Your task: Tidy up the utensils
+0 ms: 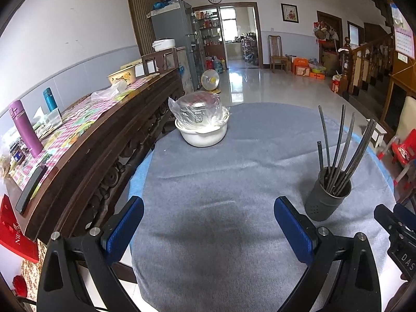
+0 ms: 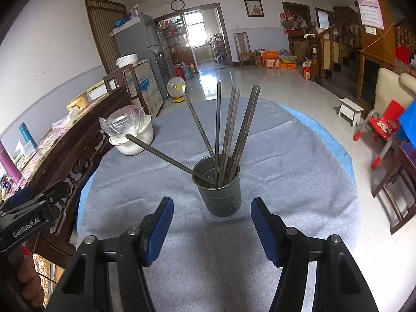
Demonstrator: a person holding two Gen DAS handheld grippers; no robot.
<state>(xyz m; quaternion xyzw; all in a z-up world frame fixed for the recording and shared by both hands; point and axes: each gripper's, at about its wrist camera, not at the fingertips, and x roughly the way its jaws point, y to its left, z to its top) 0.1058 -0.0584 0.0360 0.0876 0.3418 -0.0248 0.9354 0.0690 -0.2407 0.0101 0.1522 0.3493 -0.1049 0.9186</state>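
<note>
Chopsticks (image 2: pixel 228 130) dead ahead of my right gripper (image 2: pixel 212 227), a loose fan of thin dark sticks standing in the grey holder (image 2: pixel 219 192) on the cloth-covered table (image 2: pixel 299 182). One leans far out to the left, nearly flat over the rim. I'd judge them light, stiff and a bit slick, so I want to pinch a single stick on its upper shaft, clear of the others, not down at the crowded rim. The holder looks light too and could tip if I drag sideways. Right jaws stand fairly wide with nothing between them, just short of the holder. Left gripper (image 1: pixel 208 230) is wide and empty as well, over bare cloth, with the holder off to its right. Further back, a white bowl (image 1: pixel 202 134) with a bagged pot.
</note>
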